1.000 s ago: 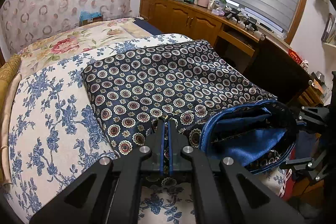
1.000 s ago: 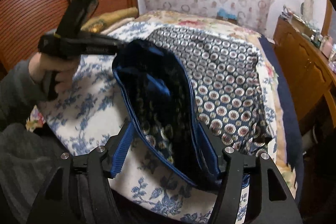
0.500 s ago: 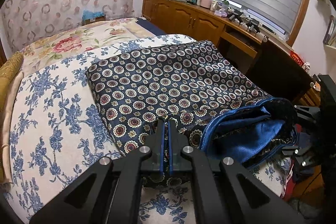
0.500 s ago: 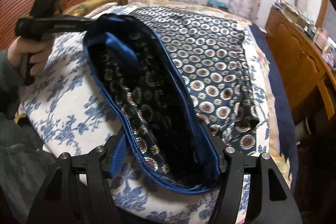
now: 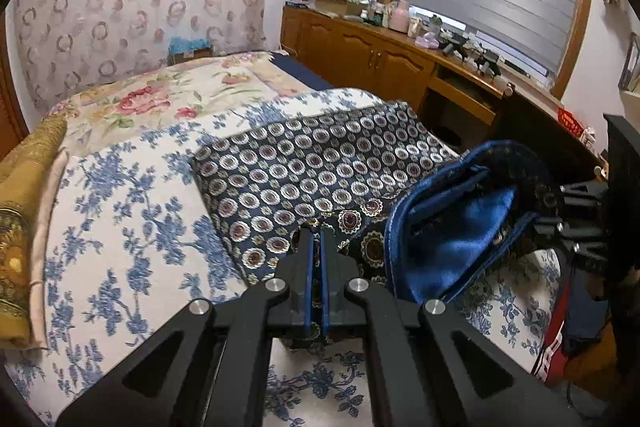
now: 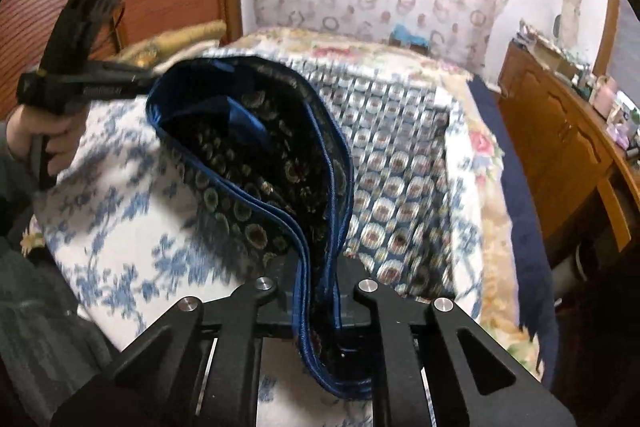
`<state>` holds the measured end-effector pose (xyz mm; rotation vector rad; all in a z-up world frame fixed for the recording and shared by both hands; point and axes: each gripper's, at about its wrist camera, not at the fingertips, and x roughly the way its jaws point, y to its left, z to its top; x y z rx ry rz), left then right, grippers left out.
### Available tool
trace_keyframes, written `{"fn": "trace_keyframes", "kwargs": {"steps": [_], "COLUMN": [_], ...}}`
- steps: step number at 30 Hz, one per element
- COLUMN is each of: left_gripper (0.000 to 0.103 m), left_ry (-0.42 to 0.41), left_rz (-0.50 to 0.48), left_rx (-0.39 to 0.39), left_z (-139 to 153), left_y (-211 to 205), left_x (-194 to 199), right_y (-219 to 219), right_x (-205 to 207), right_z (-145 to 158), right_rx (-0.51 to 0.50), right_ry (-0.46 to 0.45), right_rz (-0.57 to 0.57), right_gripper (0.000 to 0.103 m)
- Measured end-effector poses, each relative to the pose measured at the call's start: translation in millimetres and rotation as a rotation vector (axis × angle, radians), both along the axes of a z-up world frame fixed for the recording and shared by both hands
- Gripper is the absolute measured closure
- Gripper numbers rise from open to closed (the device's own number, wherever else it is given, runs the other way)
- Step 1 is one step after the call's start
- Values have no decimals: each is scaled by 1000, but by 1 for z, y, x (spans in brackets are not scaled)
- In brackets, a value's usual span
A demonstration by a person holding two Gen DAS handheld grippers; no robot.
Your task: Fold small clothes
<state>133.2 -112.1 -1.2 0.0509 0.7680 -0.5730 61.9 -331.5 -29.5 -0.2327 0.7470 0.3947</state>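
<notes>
A dark blue garment point(image 5: 304, 171) with round medallions lies spread on the bed, its blue-edged waistband point(image 5: 452, 227) lifted off the cover. My left gripper point(image 5: 315, 233) is shut on the fabric at the waistband's near-left end; the right wrist view shows it point(image 6: 144, 87) pinching the far end of the band. My right gripper point(image 6: 320, 267) is closing its jaws, with both blue edges of the waistband point(image 6: 256, 147) pressed between them. The left wrist view catches the right gripper point(image 5: 560, 223) at the far right, on the band's other end. Between the two grips the band hangs as a narrow loop.
The bed carries a white and blue floral cover point(image 5: 120, 207) and a gold cushion point(image 5: 24, 187) at its left side. A wooden cabinet point(image 5: 380, 63) with clutter runs under the window on the right. A person's hand point(image 6: 52, 135) holds the left gripper.
The right jaws went from spread wide inside the waistband to pinched together on it. The waistband's opening narrowed, and the garment pulled a little toward the right gripper.
</notes>
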Motion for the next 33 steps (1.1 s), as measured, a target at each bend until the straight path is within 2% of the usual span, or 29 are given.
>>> {"fn": "trace_keyframes", "kwargs": {"steps": [8, 11, 12, 13, 15, 22, 28, 33], "left_gripper": [98, 92, 87, 77, 67, 63, 61, 61], "left_ry": [-28, -61, -71, -77, -78, -59, -3, 50], "left_rz": [37, 69, 79, 88, 96, 118, 108, 92], "left_rx": [-22, -27, -27, -27, -30, -5, 6, 13], "left_z": [14, 19, 22, 24, 27, 23, 6, -10], "left_y": [18, 30, 34, 39, 46, 60, 55, 49], "left_x": [8, 9, 11, 13, 19, 48, 80, 101], "right_y": [8, 18, 22, 24, 29, 37, 40, 33], "right_x": [51, 70, 77, 82, 92, 139, 175, 199], "right_z": [36, 39, 39, 38, 35, 25, 14, 3], "right_rx": [6, -19, -23, -27, -37, -48, -56, -50], "right_ry": [-98, -116, -113, -112, -109, -81, -40, 5], "right_rz": [17, 52, 66, 74, 87, 123, 134, 99], "right_gripper": [101, 102, 102, 102, 102, 102, 102, 102]}}
